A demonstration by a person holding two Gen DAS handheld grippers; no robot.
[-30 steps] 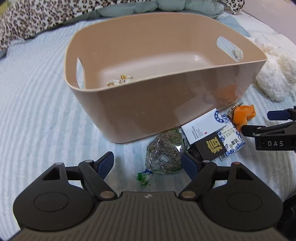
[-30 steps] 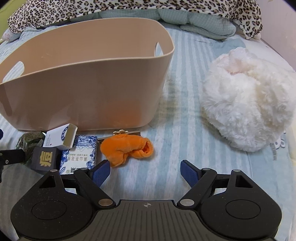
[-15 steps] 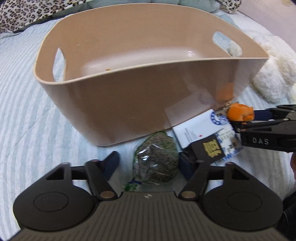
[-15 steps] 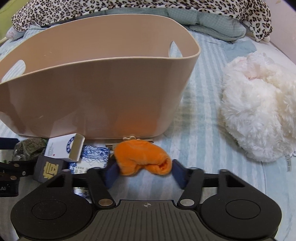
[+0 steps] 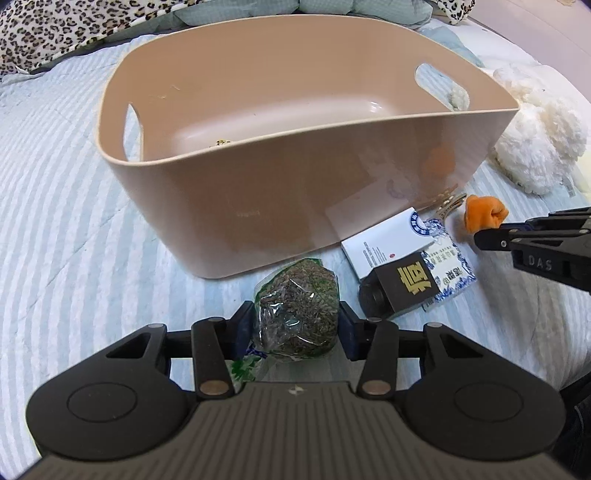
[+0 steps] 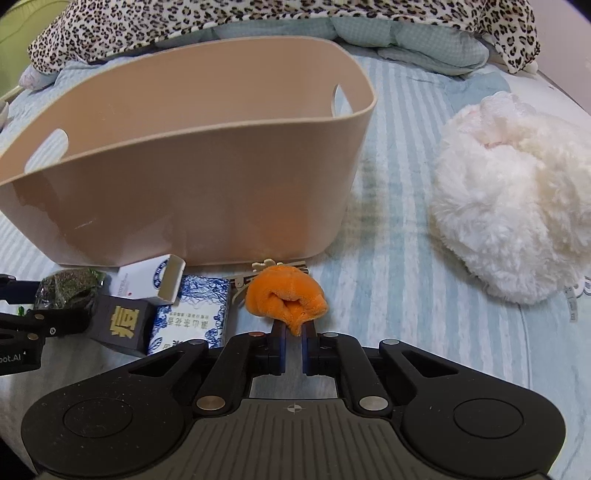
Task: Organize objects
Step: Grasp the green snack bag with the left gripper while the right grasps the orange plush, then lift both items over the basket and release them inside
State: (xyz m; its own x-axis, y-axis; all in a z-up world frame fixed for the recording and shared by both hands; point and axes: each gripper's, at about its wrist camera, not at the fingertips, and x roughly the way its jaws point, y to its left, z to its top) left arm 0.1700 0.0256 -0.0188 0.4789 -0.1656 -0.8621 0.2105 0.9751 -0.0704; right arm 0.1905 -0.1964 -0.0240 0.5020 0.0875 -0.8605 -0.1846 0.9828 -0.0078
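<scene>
A beige plastic basket (image 5: pixel 332 192) stands on the striped bed; it also shows in the right wrist view (image 6: pixel 207 177). My left gripper (image 5: pixel 295 325) is shut on a clear bag of dried herbs (image 5: pixel 295 314) just in front of the basket. My right gripper (image 6: pixel 293 336) is shut on an orange plush cloth (image 6: pixel 286 299), seen from the left wrist view (image 5: pixel 484 218) at the right. Beside them lie a white box (image 5: pixel 388 240), a black box with a gold character (image 5: pixel 406 284) and a blue-patterned box (image 6: pixel 192 314).
A white fluffy plush (image 6: pixel 517 206) lies on the bed to the right. A small pale hair clip (image 6: pixel 266 271) lies against the basket's base. A leopard-print blanket (image 6: pixel 258 22) runs along the back. A small yellow item (image 5: pixel 221 142) sits inside the basket.
Both grippers moved forward and closed: the left onto the herb bag, the right onto the orange cloth, which is now bunched up between its fingers.
</scene>
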